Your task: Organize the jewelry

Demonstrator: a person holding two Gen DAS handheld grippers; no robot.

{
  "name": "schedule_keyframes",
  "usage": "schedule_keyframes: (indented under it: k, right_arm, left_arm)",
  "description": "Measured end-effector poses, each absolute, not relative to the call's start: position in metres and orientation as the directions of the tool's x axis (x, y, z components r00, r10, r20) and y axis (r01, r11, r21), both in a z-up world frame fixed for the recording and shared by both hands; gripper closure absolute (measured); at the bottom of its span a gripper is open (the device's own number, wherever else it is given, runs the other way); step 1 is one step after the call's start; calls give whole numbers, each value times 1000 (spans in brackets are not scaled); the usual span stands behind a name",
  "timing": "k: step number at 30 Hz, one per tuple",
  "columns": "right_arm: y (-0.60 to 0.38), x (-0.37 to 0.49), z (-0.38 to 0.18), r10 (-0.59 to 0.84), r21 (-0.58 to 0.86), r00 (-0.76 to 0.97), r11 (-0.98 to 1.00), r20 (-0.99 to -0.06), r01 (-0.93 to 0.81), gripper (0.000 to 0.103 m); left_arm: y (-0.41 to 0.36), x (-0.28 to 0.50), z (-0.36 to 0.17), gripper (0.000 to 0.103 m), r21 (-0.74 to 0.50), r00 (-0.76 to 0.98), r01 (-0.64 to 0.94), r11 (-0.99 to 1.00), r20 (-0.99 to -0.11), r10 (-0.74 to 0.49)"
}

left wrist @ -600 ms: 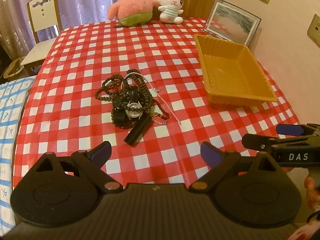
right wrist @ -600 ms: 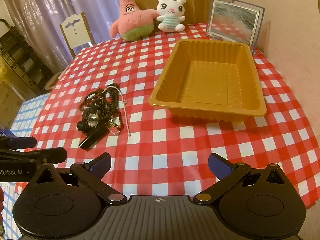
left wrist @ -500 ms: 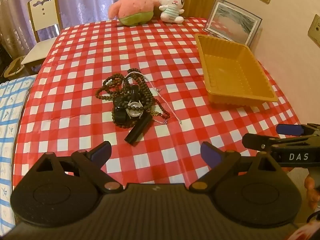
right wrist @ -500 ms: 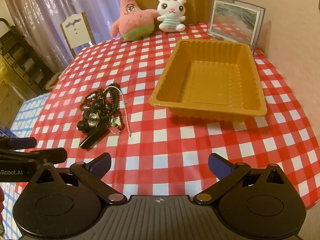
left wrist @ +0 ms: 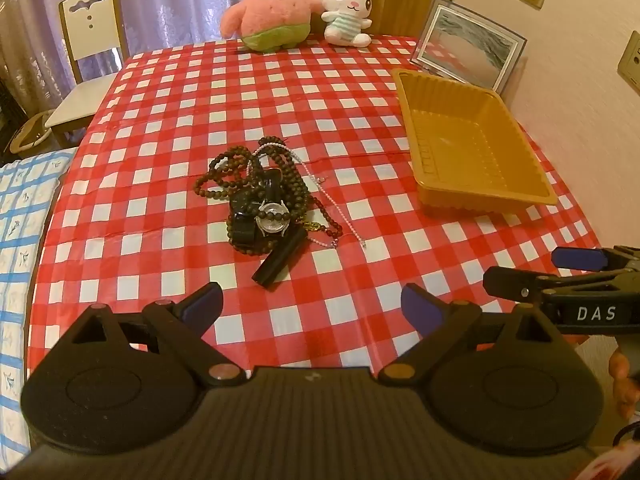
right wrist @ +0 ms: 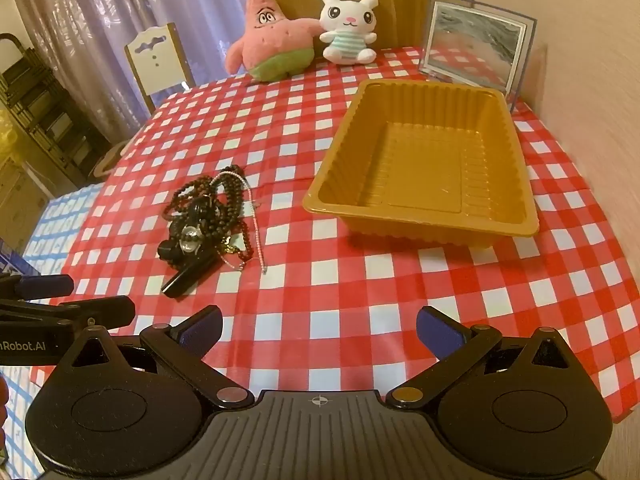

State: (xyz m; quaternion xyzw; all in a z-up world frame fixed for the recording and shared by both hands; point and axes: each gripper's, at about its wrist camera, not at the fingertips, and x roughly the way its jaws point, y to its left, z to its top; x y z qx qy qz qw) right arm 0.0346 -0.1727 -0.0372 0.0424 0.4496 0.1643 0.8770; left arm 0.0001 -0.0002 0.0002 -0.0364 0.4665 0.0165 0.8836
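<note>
I had both grippers tilted down over the near edge of the table (left wrist: 168, 92), which wore a red-and-white checked cloth. The left gripper (left wrist: 311, 308) stood with its blue-padded jaws spread wide and nothing between them, and the right gripper (right wrist: 318, 330) was just as wide and just as empty. The jewelry pile (left wrist: 266, 196) lay near the middle of the table: dark bead strands tangled around a wristwatch (left wrist: 273, 218), with a thin pale chain (left wrist: 340, 216) trailing toward the near edge. Well apart from it, toward the right edge, sat the orange plastic tray (right wrist: 320, 204), nothing in it. Along the far edge I saw a pink starfish plush (left wrist: 272, 12) touching a white bunny plush (left wrist: 348, 10), and a framed picture (right wrist: 478, 40) leaned in the far right corner behind the tray.
</note>
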Motion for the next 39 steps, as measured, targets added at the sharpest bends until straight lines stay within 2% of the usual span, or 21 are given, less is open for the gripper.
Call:
schedule_keyframes:
  k: [39]
  right_arm:
    - [-170,33,-36,326,220,545,942,-773,-252,0]
  left_arm:
    - [0,0,0,8,-50,564,-63,997,-826,-5]
